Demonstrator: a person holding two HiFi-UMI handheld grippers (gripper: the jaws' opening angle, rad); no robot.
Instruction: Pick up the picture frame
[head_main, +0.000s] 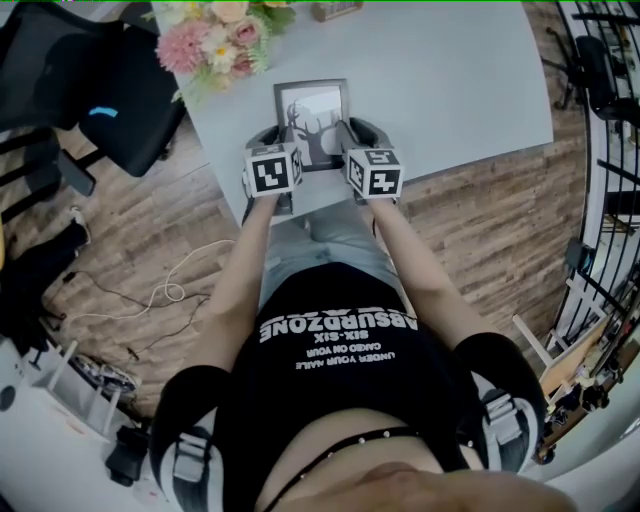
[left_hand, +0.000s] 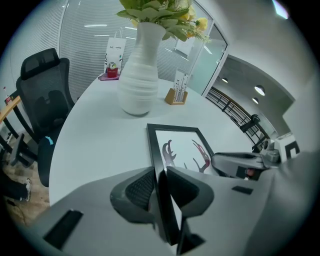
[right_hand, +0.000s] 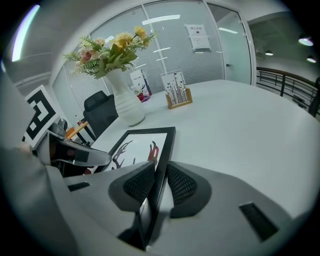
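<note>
A black picture frame (head_main: 313, 112) with a deer-antler print lies on the white table (head_main: 450, 80) near its front edge. My left gripper (head_main: 282, 140) is shut on the frame's left rail and my right gripper (head_main: 346, 136) on its right rail. In the left gripper view the frame (left_hand: 180, 145) runs edge-on between the jaws of the left gripper (left_hand: 161, 187), both ribbed pads pressing on it. In the right gripper view the frame (right_hand: 137, 147) is clamped the same way by the right gripper (right_hand: 160, 182). Whether the frame is off the table cannot be told.
A white vase of flowers (head_main: 215, 40) (left_hand: 140, 75) (right_hand: 125, 102) stands just beyond the frame's far left corner. A small wooden card holder (left_hand: 176, 95) (right_hand: 179, 97) sits further back. A black office chair (head_main: 110, 90) is left of the table, and cables (head_main: 165, 295) lie on the floor.
</note>
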